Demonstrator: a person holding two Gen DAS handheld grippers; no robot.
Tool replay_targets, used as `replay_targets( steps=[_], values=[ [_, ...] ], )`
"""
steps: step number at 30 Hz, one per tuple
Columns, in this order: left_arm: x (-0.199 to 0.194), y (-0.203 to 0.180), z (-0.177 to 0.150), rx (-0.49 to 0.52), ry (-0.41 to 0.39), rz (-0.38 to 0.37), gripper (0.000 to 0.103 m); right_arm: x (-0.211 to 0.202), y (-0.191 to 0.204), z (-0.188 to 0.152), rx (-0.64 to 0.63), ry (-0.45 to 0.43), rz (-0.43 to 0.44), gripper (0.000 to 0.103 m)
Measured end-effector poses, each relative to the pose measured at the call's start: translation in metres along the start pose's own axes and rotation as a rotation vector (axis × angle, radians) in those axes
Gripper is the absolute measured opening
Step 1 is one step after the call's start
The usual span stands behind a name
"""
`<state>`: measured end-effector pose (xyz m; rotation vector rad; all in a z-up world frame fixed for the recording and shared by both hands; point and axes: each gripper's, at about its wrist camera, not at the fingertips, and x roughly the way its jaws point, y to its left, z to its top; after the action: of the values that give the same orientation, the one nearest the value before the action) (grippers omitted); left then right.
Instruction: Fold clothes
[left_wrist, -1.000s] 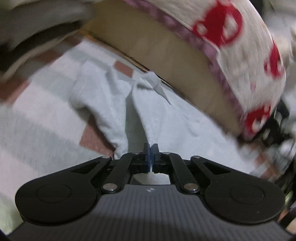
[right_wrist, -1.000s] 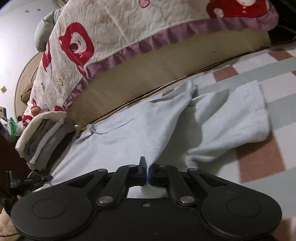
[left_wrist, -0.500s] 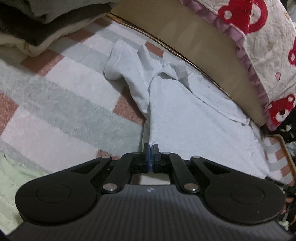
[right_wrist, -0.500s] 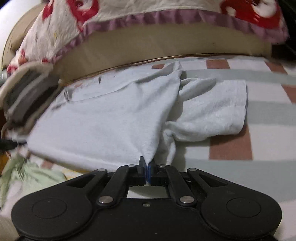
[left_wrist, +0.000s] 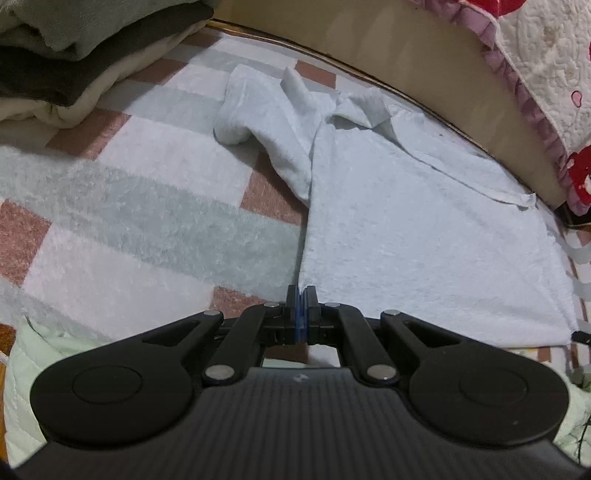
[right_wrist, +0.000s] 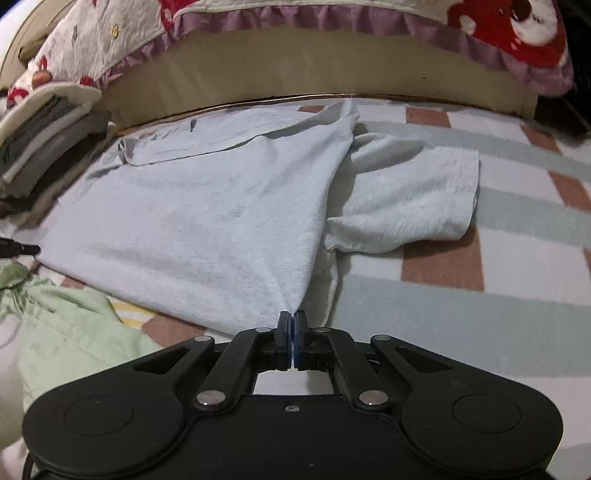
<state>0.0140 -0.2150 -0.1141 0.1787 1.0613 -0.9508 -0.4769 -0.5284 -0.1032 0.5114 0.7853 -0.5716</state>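
The checked blanket (right_wrist: 498, 236) lies bare and open beside the shirt's sleeve (right_wrist: 406, 199). A stack of folded clothes (left_wrist: 66, 62) crowds one end, and the bed's side board (right_wrist: 295, 74) walls off the far edge.

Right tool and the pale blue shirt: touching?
Touching. In the right wrist view the right tool is shut on the shirt: its hem is pulled into a peak that ends between the closed jaws.

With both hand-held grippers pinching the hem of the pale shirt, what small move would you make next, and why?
I would probably lift both hem corners slightly and carry them toward the collar. The left hand-held gripper and right hand-held gripper are each shut on the pale shirt's bottom edge, and the body lies mostly flat on the striped blanket. One sleeve is bunched, so it may need smoothing afterwards.
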Motion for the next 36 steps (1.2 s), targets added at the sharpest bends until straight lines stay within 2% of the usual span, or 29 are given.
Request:
replay_targets(
  steps=[3, 6, 8, 10, 12, 15, 18, 20, 22, 23, 24, 26, 29, 32, 34, 36],
  values=[
    [-0.004, -0.009, -0.002, 0.104, -0.018, 0.121, 0.0, -0.007, 0.005, 0.0, -0.031, 0.029, 0.004, 0.001],
    [-0.005, 0.004, -0.003, 0.051, -0.043, 0.108, 0.0, -0.001, 0.005, -0.002, -0.101, 0.113, -0.078, 0.0],
    [-0.011, 0.006, -0.002, 0.026, -0.081, 0.092, 0.0, 0.005, -0.003, -0.004, -0.083, 0.151, -0.144, 0.001],
    [-0.022, -0.005, 0.001, 0.046, -0.137, 0.057, 0.002, 0.001, -0.015, -0.003, -0.021, 0.106, -0.183, 0.009],
    [-0.028, -0.022, 0.005, 0.046, -0.17, 0.01, 0.003, -0.008, -0.029, 0.005, 0.038, 0.012, -0.141, 0.01],
    [-0.021, -0.06, 0.016, 0.079, -0.14, -0.006, 0.006, -0.013, -0.043, 0.028, 0.068, -0.077, -0.103, 0.015],
    [-0.007, -0.112, 0.036, 0.199, -0.081, -0.009, 0.008, -0.021, -0.048, 0.058, 0.056, -0.147, -0.064, 0.016],
    [-0.004, -0.149, 0.055, 0.332, -0.032, -0.001, 0.014, -0.031, -0.049, 0.082, 0.03, -0.18, -0.044, 0.019],
    [-0.01, -0.179, 0.074, 0.474, 0.006, 0.021, 0.019, -0.045, -0.047, 0.113, -0.041, -0.17, -0.031, 0.022],
    [-0.014, -0.19, 0.081, 0.53, 0.022, 0.028, 0.02, -0.051, -0.045, 0.128, -0.079, -0.161, -0.023, 0.027],
    [-0.02, -0.198, 0.087, 0.585, 0.042, 0.042, 0.023, -0.055, -0.041, 0.141, -0.132, -0.128, -0.012, 0.034],
    [-0.028, -0.211, 0.097, 0.673, 0.086, 0.094, 0.03, -0.062, -0.034, 0.167, -0.236, -0.064, 0.01, 0.038],
    [-0.034, -0.216, 0.115, 0.666, 0.077, 0.145, 0.033, -0.051, -0.025, 0.179, -0.35, -0.039, 0.007, 0.044],
    [-0.022, -0.203, 0.118, 0.617, -0.033, 0.17, 0.033, -0.02, -0.021, 0.173, -0.38, -0.058, 0.036, 0.046],
    [-0.001, -0.194, 0.112, 0.615, -0.104, 0.187, 0.036, 0.008, -0.017, 0.165, -0.38, -0.05, 0.047, 0.046],
    [0.03, -0.184, 0.108, 0.581, -0.122, 0.175, 0.037, 0.029, -0.008, 0.157, -0.371, -0.043, 0.081, 0.046]
  ],
)
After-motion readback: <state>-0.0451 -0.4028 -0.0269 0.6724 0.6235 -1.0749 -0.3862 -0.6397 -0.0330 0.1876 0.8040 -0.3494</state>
